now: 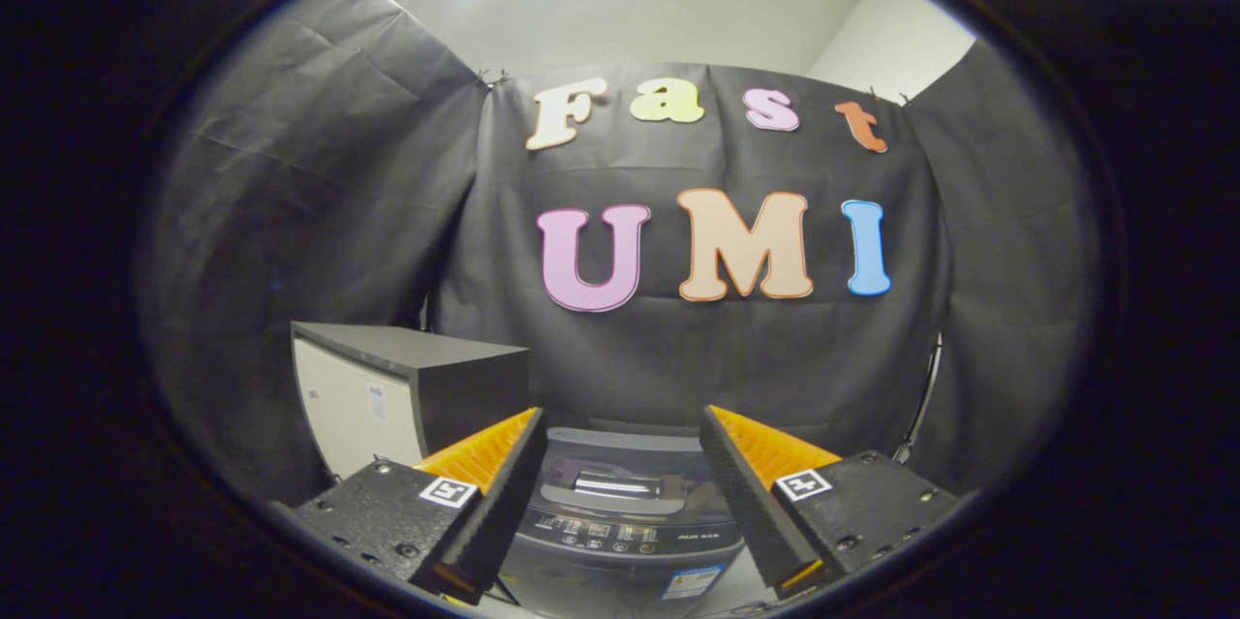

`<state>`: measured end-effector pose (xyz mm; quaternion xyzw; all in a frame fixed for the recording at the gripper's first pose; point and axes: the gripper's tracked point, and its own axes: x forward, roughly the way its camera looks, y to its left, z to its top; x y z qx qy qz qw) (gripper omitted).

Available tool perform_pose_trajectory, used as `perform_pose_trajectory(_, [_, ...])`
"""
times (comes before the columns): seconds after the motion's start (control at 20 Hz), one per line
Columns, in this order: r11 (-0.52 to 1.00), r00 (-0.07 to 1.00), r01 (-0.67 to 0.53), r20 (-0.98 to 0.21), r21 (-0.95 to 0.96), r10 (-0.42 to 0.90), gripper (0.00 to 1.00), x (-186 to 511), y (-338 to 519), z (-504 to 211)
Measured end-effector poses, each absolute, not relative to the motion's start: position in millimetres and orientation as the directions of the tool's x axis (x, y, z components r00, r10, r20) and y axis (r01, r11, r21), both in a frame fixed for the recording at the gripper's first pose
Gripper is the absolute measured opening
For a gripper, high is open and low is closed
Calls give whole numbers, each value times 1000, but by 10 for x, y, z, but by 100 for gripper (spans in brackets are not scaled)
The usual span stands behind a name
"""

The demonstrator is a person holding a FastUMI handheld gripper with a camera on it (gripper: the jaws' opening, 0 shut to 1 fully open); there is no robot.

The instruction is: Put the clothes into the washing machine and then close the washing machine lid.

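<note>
Claw apart and empty, held above and in front of the washing machine, whose lid lies down.

Nearest to us, the claw [620,503] stands with its two fingers spread wide and nothing between them. Just ahead, seen through the gap, is the washing machine [620,541]: we see its control panel toward us and, beyond that, its dark see-through lid [620,474] with a handle, lying flat over the tub. We cannot make out any clothes; whether the tub holds any cannot be told through the lid. This fits two stages: clothes not yet loaded, or loaded and the lid shut on them. We therefore prescribe no move. Beyond the left finger stands a grey-topped cabinet [387,386], its contents not shown, and behind everything hangs the black cloth wall [320,212].
</note>
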<state>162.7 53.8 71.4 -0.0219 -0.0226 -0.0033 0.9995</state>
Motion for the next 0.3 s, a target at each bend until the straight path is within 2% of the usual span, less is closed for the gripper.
perform_pose_trajectory(0.3, [992, 997, -5, 81, -126, 15, 97, 1443, 392, 489])
